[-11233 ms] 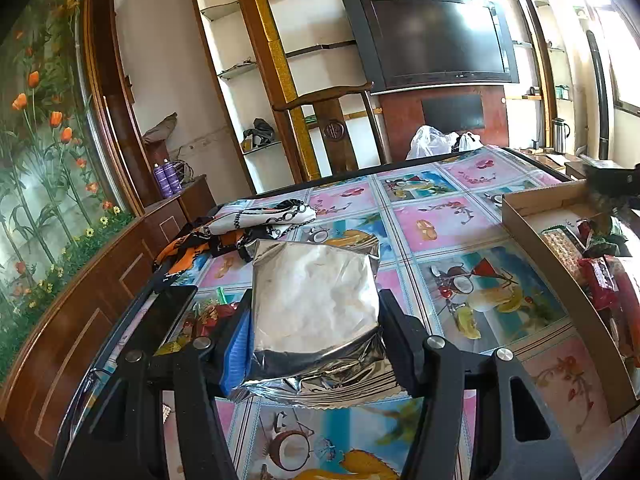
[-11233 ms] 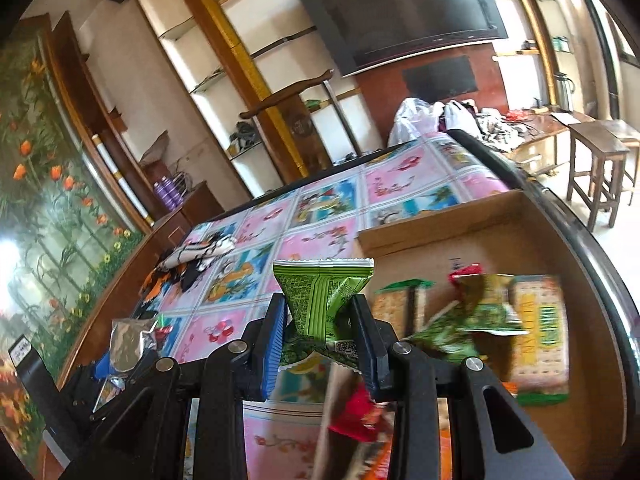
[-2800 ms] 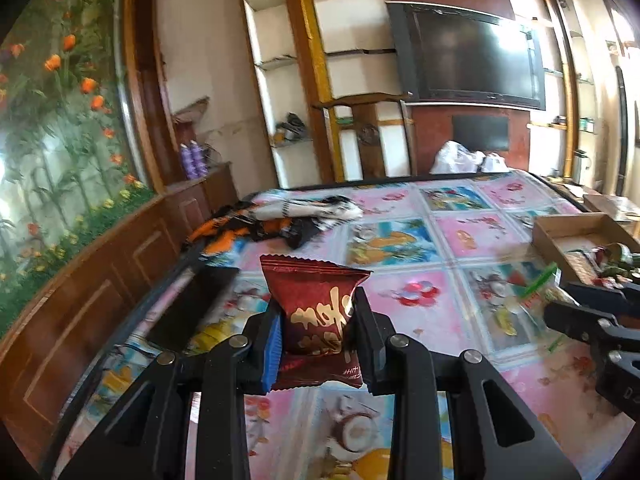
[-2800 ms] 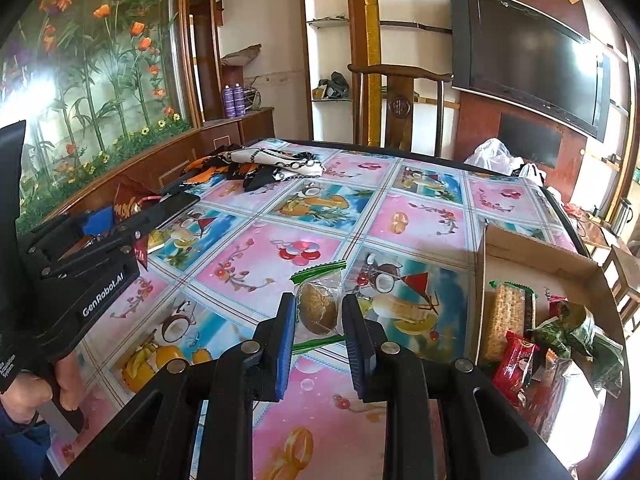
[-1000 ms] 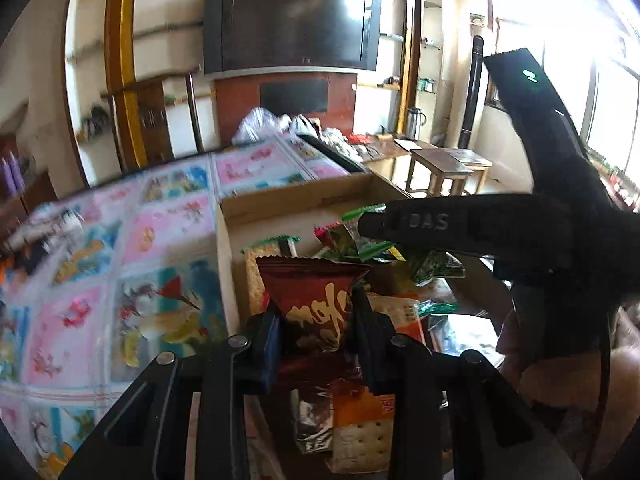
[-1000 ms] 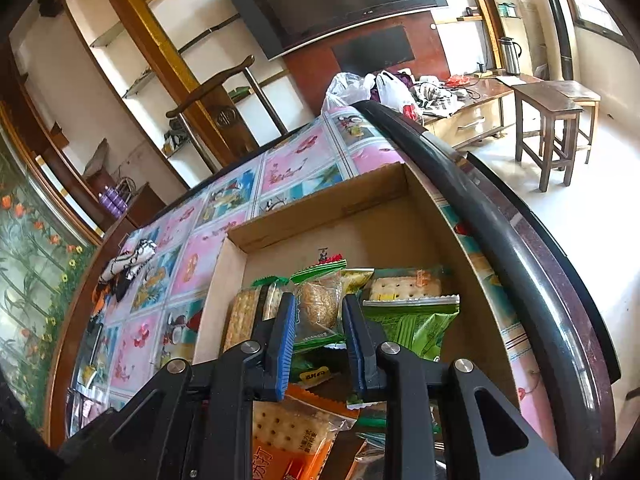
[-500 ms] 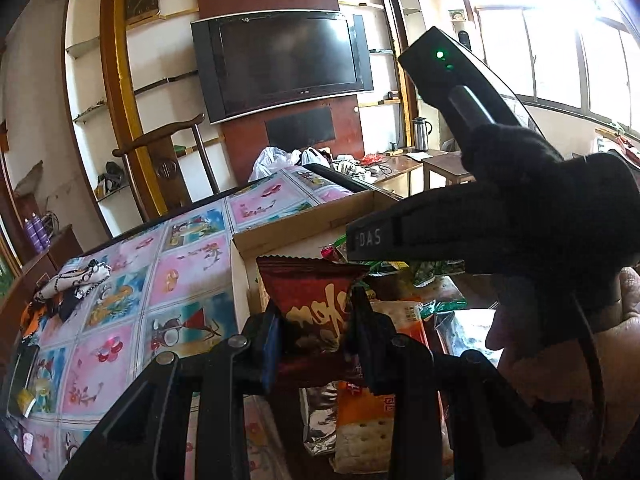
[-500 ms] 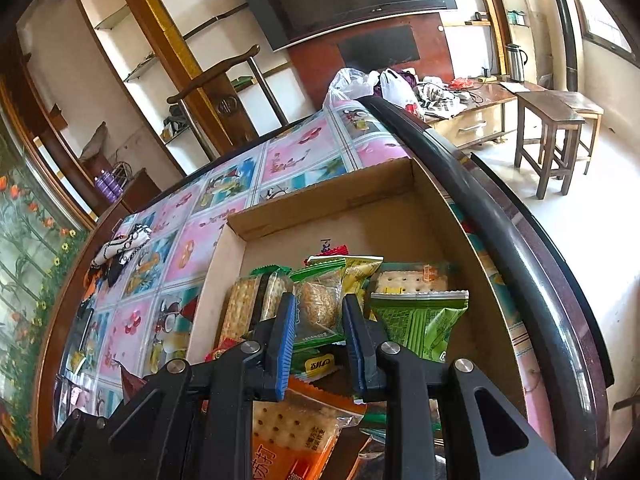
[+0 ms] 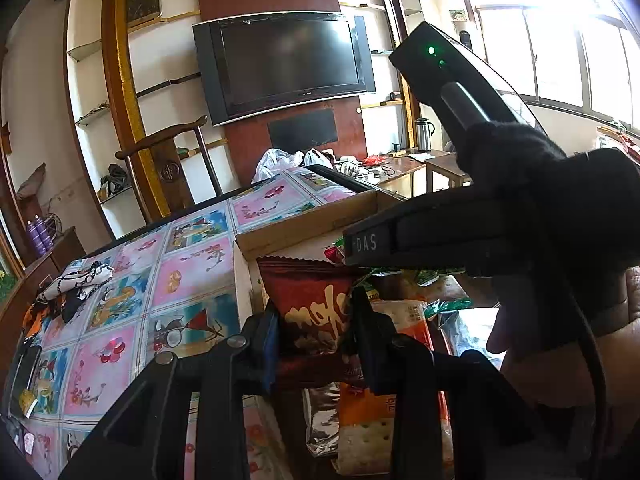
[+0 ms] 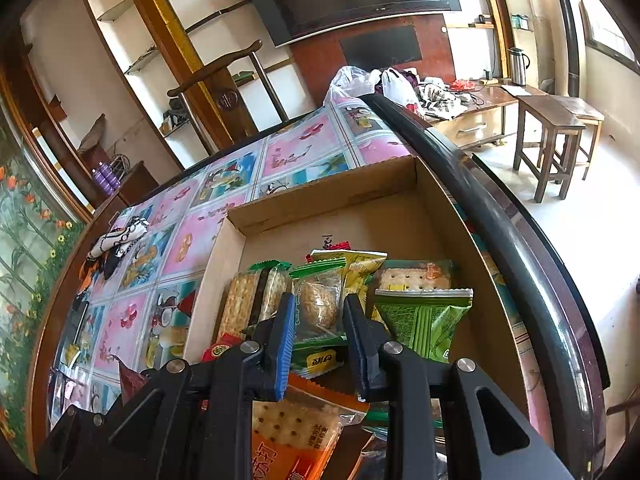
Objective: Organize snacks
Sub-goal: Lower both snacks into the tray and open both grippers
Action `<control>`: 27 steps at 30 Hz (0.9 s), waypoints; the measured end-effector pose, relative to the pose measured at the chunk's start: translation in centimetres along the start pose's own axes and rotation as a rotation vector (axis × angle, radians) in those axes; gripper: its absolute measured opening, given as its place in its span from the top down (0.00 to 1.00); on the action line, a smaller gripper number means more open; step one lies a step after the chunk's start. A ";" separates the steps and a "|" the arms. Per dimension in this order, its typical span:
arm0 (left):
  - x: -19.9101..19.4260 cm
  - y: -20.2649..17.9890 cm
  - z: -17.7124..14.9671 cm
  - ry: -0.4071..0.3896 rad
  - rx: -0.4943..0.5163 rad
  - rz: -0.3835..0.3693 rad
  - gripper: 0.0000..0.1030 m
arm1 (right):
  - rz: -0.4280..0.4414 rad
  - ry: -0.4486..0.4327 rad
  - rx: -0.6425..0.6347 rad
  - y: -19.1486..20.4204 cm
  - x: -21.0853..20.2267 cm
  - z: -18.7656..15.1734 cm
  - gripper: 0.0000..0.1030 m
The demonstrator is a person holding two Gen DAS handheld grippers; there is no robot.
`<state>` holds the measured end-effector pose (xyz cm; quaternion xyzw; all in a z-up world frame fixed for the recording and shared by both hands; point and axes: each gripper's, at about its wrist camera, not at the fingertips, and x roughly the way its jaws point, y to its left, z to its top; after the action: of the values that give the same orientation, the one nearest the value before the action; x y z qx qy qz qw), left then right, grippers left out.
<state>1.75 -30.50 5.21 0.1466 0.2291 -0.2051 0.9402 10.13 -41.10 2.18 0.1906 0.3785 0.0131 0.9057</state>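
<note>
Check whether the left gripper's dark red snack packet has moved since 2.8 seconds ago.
Yes. The dark red snack packet, clamped in the left gripper, has gone from above the tablecloth to the cardboard box, above the packets inside.

A dark red snack packet stands upright above the snack-filled cardboard box.

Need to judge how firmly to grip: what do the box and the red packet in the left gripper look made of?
The box looks like plain brown cardboard, matte, with raw cut edges. The red packet seems thin glossy plastic film, given its serrated sealed top edge and crinkles between the left gripper fingers.
</note>
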 end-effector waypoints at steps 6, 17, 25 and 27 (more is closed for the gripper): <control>0.2 0.1 -0.1 0.007 -0.004 0.004 0.68 | -0.018 -0.006 -0.030 0.7 -0.1 -0.2 0.74; 0.1 0.1 -0.2 -0.007 0.001 0.005 0.60 | -0.020 -0.045 -0.053 1.4 -1.1 -0.1 0.55; -0.5 0.1 0.1 -0.033 0.002 0.013 0.55 | -0.012 -0.078 -0.037 1.3 -1.9 0.2 0.51; -0.6 0.1 0.2 -0.036 0.000 0.015 0.52 | -0.011 -0.088 -0.036 1.3 -2.1 0.2 0.48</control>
<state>1.38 -30.29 5.67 0.1443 0.2113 -0.2008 0.9456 8.93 -40.36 4.22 0.1728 0.3389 0.0066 0.9248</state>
